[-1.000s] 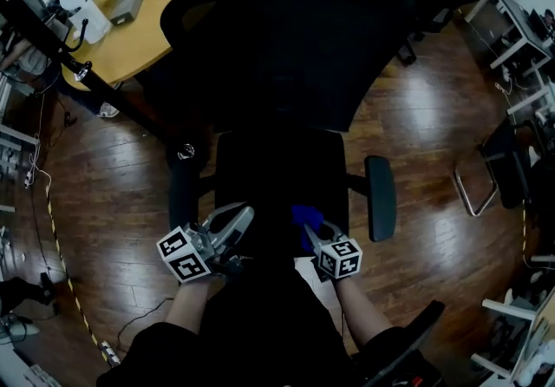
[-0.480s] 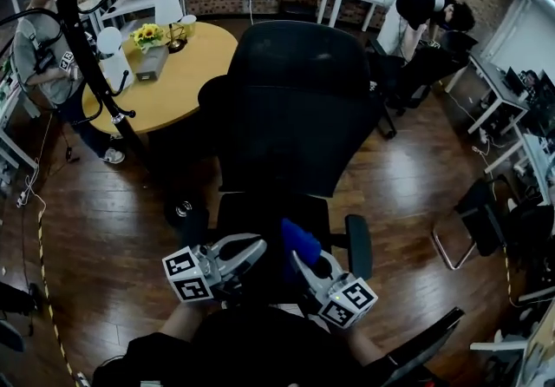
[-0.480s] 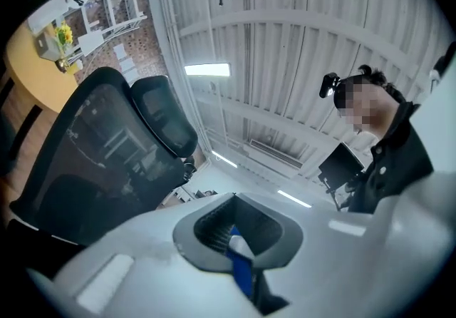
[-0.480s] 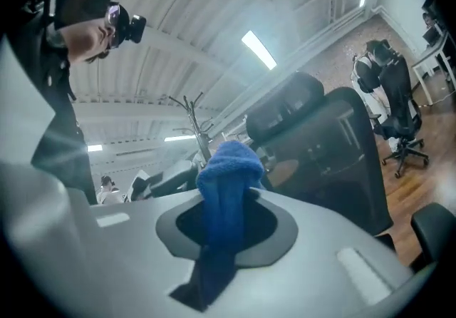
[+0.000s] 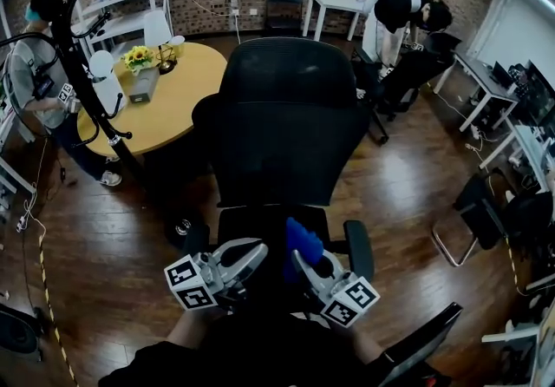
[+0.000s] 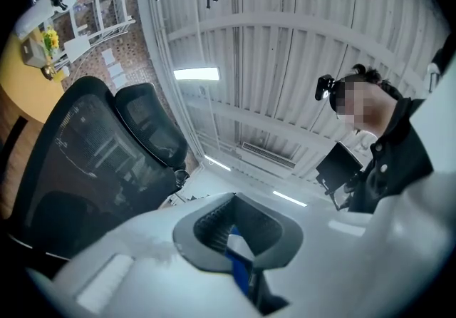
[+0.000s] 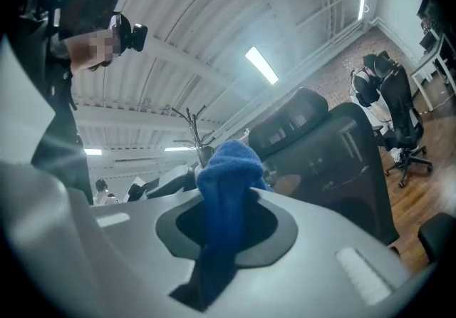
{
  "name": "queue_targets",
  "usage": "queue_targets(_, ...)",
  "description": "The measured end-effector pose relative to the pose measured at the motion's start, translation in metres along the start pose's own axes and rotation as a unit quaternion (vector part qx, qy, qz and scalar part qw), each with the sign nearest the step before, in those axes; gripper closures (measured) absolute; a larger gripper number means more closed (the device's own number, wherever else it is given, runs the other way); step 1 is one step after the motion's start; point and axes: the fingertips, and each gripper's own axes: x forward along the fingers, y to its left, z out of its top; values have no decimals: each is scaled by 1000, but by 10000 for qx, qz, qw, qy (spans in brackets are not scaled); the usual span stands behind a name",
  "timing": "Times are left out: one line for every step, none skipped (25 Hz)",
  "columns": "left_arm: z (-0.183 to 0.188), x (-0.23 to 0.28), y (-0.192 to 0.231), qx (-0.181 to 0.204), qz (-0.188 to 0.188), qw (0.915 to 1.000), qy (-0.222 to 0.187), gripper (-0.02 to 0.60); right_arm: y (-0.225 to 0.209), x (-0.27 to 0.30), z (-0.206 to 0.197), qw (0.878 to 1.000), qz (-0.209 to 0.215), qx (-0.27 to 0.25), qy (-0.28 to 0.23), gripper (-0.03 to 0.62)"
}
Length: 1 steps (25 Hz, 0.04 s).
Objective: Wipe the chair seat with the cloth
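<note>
While my right gripper (image 5: 301, 260) pinches the bunched blue terry cloth (image 5: 302, 240), tips pointing up | left gripper (image 5: 257, 250) pressed together, empty | black padded office-chair seat (image 5: 260, 222) just ahead, below both | I'd tip the cloth down, press flat, sweep overlapping strokes.

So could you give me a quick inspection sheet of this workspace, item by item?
Surface: black chair seat, dark, no dirt visible.
Job's things: blue cloth, bunched, over the seat's front; contact cannot be told.
Clutter: nothing seen on the seat.
Grippers: right gripper shut on the cloth; left gripper jaws together.
Cables: thin cable on the floor, far left.
Surroundings: round table with flowers; person at left; person at back; wooden floor.
</note>
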Motion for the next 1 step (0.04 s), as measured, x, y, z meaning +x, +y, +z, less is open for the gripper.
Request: queue_targets(1,1,1,0,9,10000,-19,581,-1,0,0,10000,-10,11,6,534)
